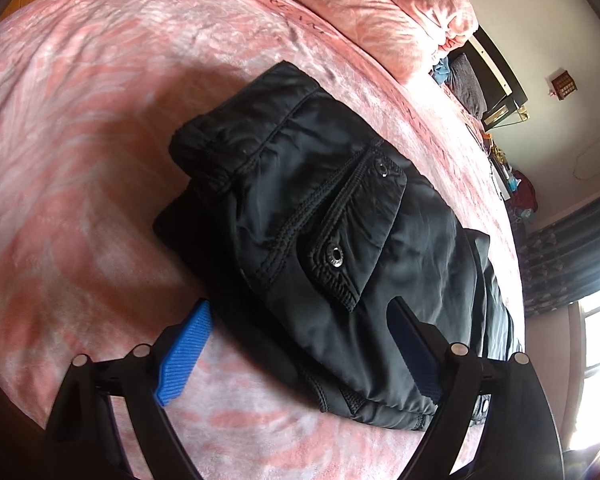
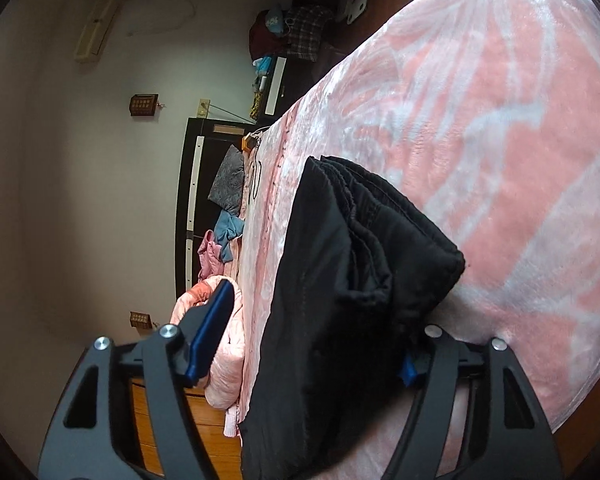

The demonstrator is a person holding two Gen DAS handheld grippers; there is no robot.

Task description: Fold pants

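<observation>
Black pants folded into a compact bundle, lying on the pink patterned bedspread. Top face shows a flap pocket with two metal snaps; stitched seams run beside it.

Left gripper: pants sit directly ahead of and partly between its fingers. Jaws spread wide. Left blue pad is over bare bedspread, clear of the fabric. Right pad is over the near edge of the bundle; can't tell if it touches. Nothing gripped.

Right gripper: view is rolled sideways, bed edge running up the frame. Folded stack of the pants fills the gap between its fingers, layered edges facing the camera. One blue pad stands apart from the cloth, no contact. Other pad is mostly hidden behind the bundle, only a blue sliver showing. Jaws partly open, not clamped on the fabric as far as visible.

Beyond the pants: a rolled pink quilt at the far side of the bed, dark headboard, grey cushion, pale wall, wood floor.
</observation>
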